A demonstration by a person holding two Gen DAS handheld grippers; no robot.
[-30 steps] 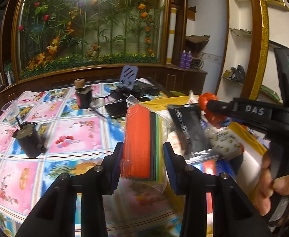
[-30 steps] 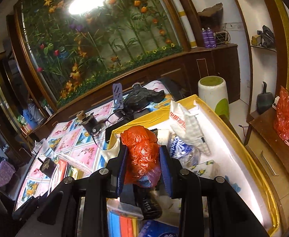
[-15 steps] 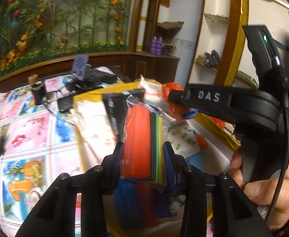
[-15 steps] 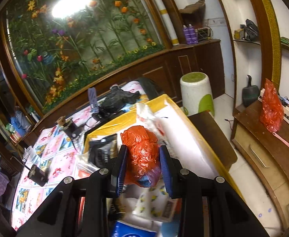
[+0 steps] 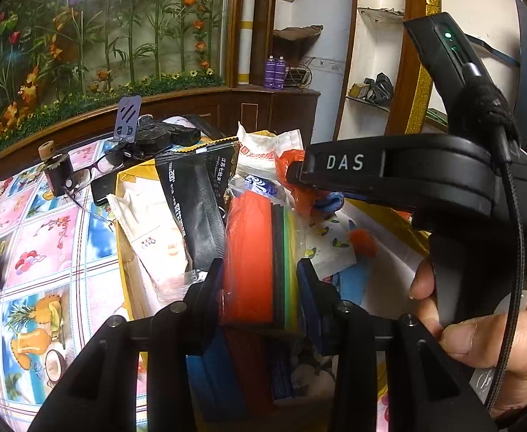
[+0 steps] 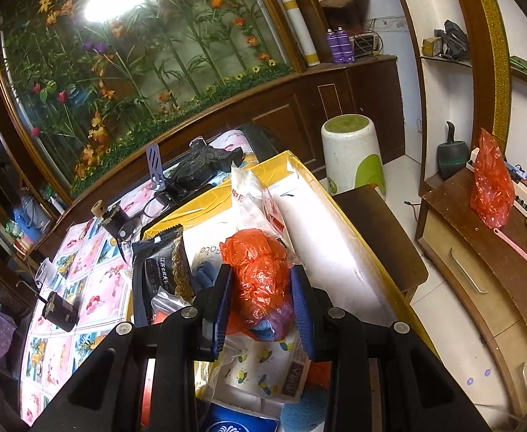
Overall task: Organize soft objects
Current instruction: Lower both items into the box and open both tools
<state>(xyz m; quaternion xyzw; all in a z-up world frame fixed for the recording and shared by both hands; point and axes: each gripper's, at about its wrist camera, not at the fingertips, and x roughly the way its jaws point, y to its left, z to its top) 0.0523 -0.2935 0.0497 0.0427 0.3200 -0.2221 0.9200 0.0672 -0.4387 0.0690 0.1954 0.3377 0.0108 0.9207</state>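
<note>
While left tongs [image 5: 259, 270] pinch a foam-sheet pack [image 5: 256, 252] and right tongs [image 6: 261, 288] pinch an orange bag [image 6: 259, 273], a yellow box [image 6: 292, 160] occupies the floral-clothed counter's [image 5: 47, 244] far corner.

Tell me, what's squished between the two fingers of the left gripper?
A clear bag of coloured foam sheets, red one outermost, stands upright between the left gripper fingers, both pads pressing it. The left wrist view shows this.

At lower centre the right claw [image 6: 263, 302] clamps a crumpled orange plastic bag [image 6: 259, 273] above the yellow box [image 6: 299, 169] of packets.
</note>
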